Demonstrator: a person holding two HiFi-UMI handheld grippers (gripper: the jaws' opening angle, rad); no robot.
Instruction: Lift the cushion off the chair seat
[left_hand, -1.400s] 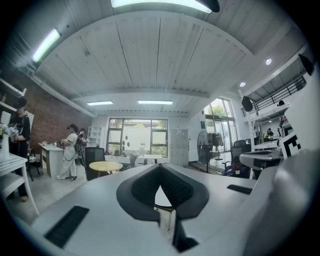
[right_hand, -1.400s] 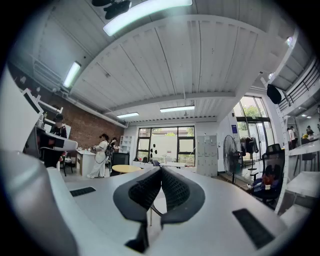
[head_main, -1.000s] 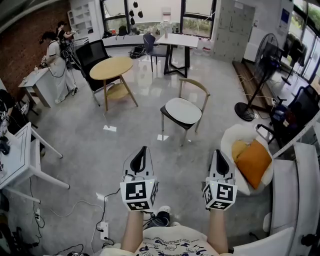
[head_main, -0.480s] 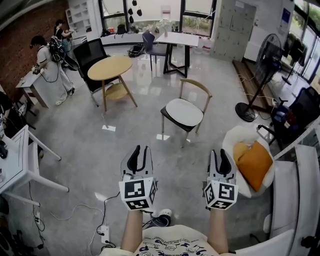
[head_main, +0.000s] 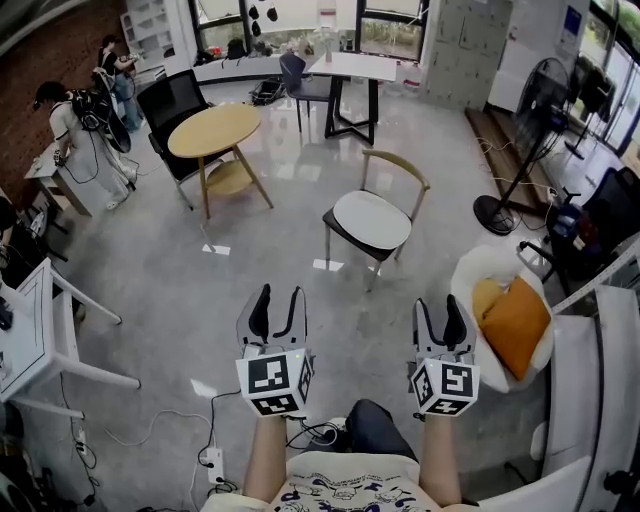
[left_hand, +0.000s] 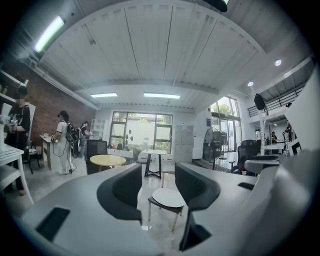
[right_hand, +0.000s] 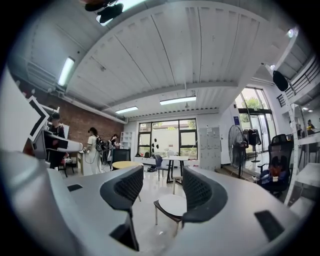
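Empty, just-opening left claw (head_main: 279, 298) and right claw (head_main: 439, 306); orange pillow (head_main: 515, 322) in head view only.

Pair of hand-held claws, pale grey with black inner pads (head_main: 261, 312).
Left claw (head_main: 279, 302) and right claw (head_main: 439, 308) each backed by a white cube (head_main: 275, 382) printed with black square markers; white shirt (head_main: 345, 487) with dark blue print, dark trousers (head_main: 375, 428).

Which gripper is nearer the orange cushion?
Right. In the head view the right gripper is just left of the orange cushion, while the left gripper is farther left, beyond the right one.
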